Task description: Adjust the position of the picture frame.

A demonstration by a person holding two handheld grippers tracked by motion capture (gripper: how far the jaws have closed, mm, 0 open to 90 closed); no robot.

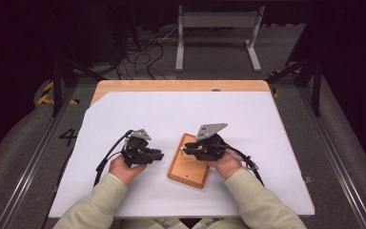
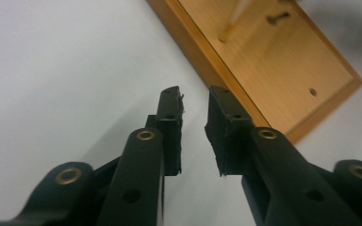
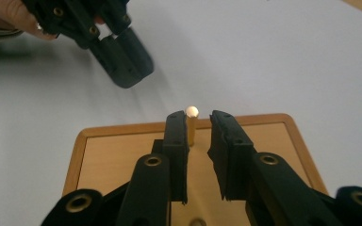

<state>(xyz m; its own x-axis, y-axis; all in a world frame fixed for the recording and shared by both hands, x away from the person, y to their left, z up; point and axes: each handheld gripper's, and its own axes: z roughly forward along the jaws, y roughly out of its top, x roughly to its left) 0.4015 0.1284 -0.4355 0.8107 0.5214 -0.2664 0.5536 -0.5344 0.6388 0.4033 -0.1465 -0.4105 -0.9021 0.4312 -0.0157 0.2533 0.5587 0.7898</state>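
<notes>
A wooden board (image 1: 187,168) lies on the white sheet in the middle of the table. A pale wooden peg (image 3: 191,126) stands upright in the board (image 3: 122,155). My right gripper (image 3: 199,123) is open, its jaws on either side of the peg, which stands close against the left jaw. In the high view the right gripper (image 1: 187,150) hovers over the board's far end. My left gripper (image 1: 160,155) is just left of the board, open and empty. The left gripper view has its jaws (image 2: 193,101) over the sheet, with the board (image 2: 283,70) and peg (image 2: 231,22) beyond.
The white sheet (image 1: 181,114) covers most of the wooden table (image 1: 181,86). Small holes (image 2: 313,92) dot the board. A metal stand (image 1: 217,28) and cables lie on the floor beyond the table. My left gripper (image 3: 118,56) is visible top left in the right gripper view.
</notes>
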